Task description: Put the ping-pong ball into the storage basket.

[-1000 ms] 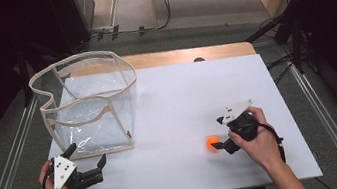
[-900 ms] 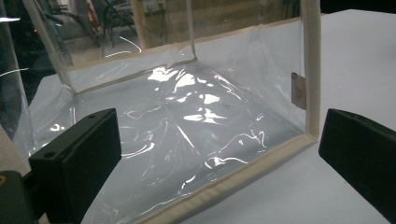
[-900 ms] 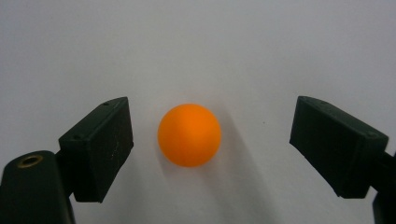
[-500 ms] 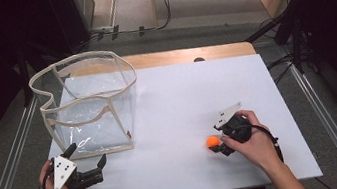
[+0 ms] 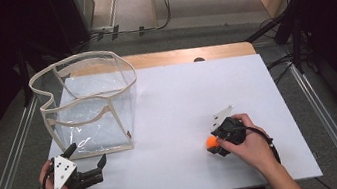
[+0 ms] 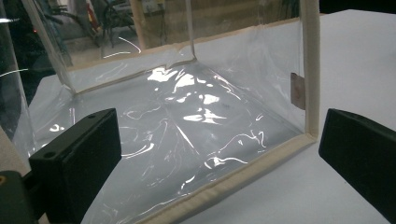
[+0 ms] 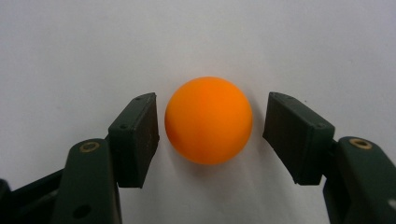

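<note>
- From the high view, my right gripper (image 5: 213,144) sits low on the white table (image 5: 183,102) and mostly hides the small orange ball (image 5: 211,141).
- The right gripper view clears that up: the ball (image 7: 208,120) rests on the table between my jaws, and there's a sliver of gap on each side, so no squeeze yet.
- My left gripper (image 5: 87,162) has its jaws spread wide, holding nothing, just in front of the clear plastic bin with cream trim (image 5: 88,106).
- The left gripper view looks through the bin's wall (image 6: 187,121) at its near corner.

A white table (image 5: 183,102) carries a clear, cream-trimmed bag (image 5: 88,104) at its left and an orange ball (image 5: 211,142) near its front right
</note>
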A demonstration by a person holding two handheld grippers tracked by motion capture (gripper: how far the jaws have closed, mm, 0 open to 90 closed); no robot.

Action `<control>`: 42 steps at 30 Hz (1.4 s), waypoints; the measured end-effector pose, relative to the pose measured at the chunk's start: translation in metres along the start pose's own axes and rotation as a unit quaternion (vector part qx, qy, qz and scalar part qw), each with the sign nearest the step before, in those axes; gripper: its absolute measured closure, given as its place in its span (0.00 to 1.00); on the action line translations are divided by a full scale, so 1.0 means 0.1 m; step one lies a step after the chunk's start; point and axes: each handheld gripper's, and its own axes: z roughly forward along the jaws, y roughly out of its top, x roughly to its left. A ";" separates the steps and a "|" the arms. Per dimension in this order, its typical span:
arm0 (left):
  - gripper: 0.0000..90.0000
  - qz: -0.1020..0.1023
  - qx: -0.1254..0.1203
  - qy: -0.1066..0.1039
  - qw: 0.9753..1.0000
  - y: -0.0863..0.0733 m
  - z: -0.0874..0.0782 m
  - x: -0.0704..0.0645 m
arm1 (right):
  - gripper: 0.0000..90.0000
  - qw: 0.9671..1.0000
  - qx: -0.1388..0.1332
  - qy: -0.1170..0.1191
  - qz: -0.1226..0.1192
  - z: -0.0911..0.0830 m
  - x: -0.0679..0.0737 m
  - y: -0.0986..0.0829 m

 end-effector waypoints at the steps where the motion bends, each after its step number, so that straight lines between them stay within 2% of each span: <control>1: 0.00 0.000 -0.001 -0.001 1.000 0.00 0.00 0.00 | 0.38 1.000 0.002 -0.002 0.001 0.00 0.00 0.00; 11: 0.00 0.000 0.000 0.000 1.000 0.00 0.00 0.00 | 0.42 1.000 0.010 0.003 0.004 0.06 -0.01 0.00; 17: 0.00 0.000 0.000 0.000 1.000 0.00 0.00 0.00 | 0.52 1.000 0.010 -0.011 0.006 0.05 -0.02 0.00; 29: 0.00 0.000 0.000 0.000 1.000 0.00 0.00 0.00 | 0.53 1.000 0.013 -0.002 0.006 0.04 -0.02 0.03; 42: 0.00 0.000 0.000 -0.001 1.000 0.00 0.00 0.00 | 0.53 1.000 0.002 0.002 0.011 -0.09 -0.07 0.09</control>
